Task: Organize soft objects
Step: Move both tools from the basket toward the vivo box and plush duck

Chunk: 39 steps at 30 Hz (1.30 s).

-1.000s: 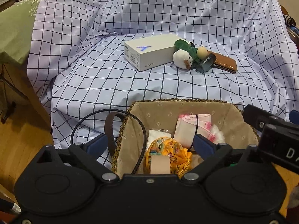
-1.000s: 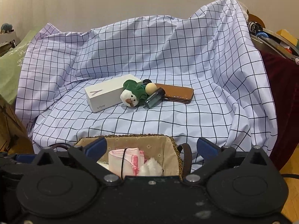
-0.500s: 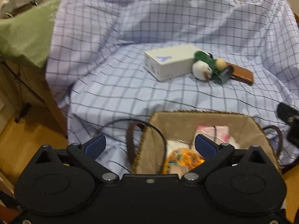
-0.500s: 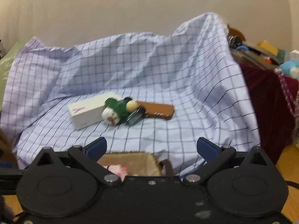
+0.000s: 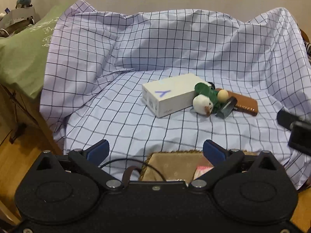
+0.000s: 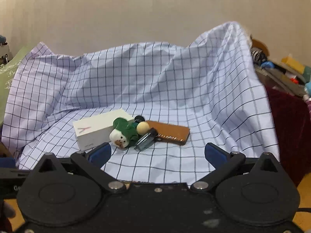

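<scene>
Left gripper (image 5: pixel 155 151) jaws just opened wide, empty; right gripper (image 6: pixel 157 153) spread, empty. 1 plush toy (image 6: pixel 124 135), 1 box (image 6: pixel 97 131), 1 basket (image 5: pixel 175 165).

Checked sheet (image 5: pixel 175 62) (box (image 5: pixel 169 99), plush (image 5: pixel 203 104), wallet (image 5: pixel 245 104))

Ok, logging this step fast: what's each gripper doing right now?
Left gripper: open, holding nothing; it has just been opening.
Right gripper: open, holding nothing.

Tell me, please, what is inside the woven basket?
In the basket, only a pink and white cloth item shows. The left gripper body covers everything else inside.
</scene>
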Tool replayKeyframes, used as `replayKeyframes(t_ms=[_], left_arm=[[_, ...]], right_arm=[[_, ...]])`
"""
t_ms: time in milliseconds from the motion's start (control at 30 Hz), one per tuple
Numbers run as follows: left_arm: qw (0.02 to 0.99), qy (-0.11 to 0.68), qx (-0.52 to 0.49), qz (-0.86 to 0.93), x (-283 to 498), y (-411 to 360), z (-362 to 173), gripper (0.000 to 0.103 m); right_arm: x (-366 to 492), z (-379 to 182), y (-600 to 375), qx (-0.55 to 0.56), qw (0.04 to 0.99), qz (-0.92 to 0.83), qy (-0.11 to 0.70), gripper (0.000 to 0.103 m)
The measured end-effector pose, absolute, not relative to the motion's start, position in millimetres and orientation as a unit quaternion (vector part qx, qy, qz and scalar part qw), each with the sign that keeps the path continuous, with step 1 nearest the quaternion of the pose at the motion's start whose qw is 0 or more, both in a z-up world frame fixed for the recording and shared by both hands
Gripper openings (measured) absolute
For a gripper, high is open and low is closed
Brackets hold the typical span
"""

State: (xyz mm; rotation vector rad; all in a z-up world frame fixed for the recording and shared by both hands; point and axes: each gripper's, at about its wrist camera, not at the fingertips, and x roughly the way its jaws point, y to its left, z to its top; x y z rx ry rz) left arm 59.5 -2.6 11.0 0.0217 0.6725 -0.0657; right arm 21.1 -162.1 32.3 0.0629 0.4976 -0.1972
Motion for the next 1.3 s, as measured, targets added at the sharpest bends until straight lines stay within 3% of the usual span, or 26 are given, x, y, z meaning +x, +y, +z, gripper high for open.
replayKeyframes(t_ms=[667,1033,1300], left_arm=[[0.904,0.422,0.013,-0.071,139,-23,-15,0.099],[0.883,0.462,0.007,-0.081,179,-27,-36,0.098],[0.873,0.48,0.001,-0.085,199,-29,-48,0.098]], right_arm=[[132,4,-180,0.015,0.943,-0.051,0.328,0.101],[194,-23,-187,-0.032,0.93,-0.055,0.361,0.09],[238,-25,-200,-0.005,0.926,-0.059,0.374,0.089]])
